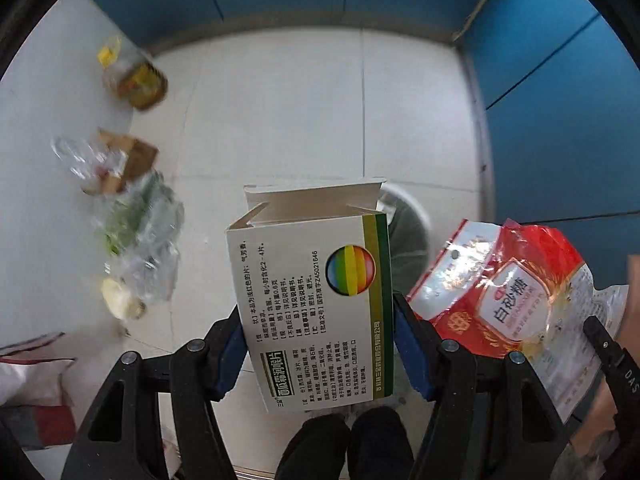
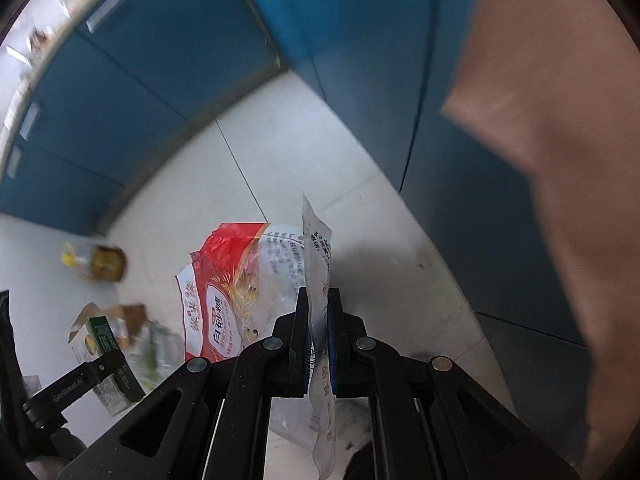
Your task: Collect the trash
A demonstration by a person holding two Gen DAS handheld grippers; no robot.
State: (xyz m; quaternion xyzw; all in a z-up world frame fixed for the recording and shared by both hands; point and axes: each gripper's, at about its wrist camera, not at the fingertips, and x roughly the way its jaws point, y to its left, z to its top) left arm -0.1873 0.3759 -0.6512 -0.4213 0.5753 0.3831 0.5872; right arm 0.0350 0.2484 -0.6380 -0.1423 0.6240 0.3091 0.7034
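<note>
My left gripper [image 1: 322,340] is shut on a white medicine box [image 1: 312,292] with a rainbow disc, a green stripe and its top flap open. The blue pads [image 1: 234,348] press on its two sides. The box also shows in the right wrist view [image 2: 102,340], low on the left. My right gripper [image 2: 318,304] is shut on the edge of a red and white sugar bag [image 2: 236,280], which hangs crumpled to the left of the fingers. In the left wrist view this bag [image 1: 508,292] hangs right of the box. A round bin [image 1: 412,236] stands on the floor, partly hidden behind the box.
Litter lies on the white tiled floor at left: an oil bottle with a yellow cap [image 1: 134,78], a brown carton [image 1: 134,160], clear plastic bags [image 1: 136,232]. Blue cabinets [image 1: 560,140] wall the far side and right. The person's shoes [image 1: 348,440] are below, a bare arm [image 2: 560,160] at right.
</note>
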